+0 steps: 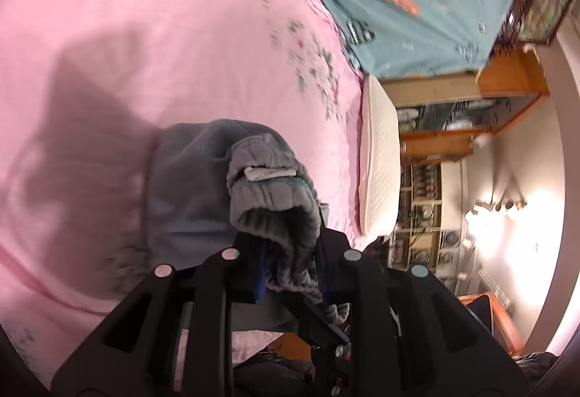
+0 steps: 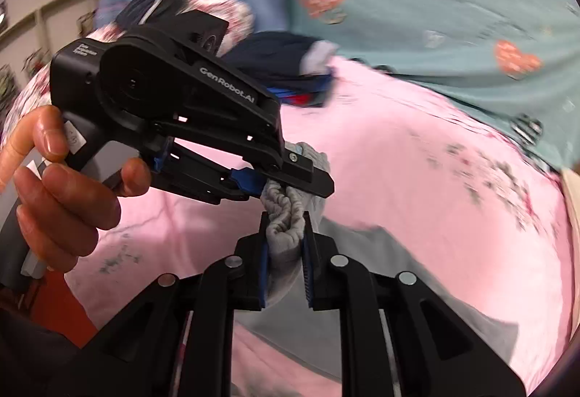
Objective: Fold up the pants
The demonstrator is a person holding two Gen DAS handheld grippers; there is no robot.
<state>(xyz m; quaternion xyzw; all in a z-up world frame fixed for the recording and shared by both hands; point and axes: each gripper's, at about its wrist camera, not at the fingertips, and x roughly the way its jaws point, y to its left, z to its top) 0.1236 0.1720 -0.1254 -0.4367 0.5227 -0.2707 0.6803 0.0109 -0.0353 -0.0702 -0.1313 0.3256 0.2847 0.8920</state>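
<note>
Pants: grey pants (image 2: 286,237), elastic waistband bunched and lifted off the pink bed sheet (image 1: 145,34); the rest trails down onto the sheet.
Left tongs (image 1: 291,274): clenched on the waistband, just beside your right tongs.
Right tongs (image 2: 286,259): clenched on the same waistband.
Progress: early, I'd say. You've got the waistband; no flat fold visible, all folds left.
Writing: "GenRobot.AI" on the left unit's body; white waistband tag (image 1: 270,173) unreadable.
</note>
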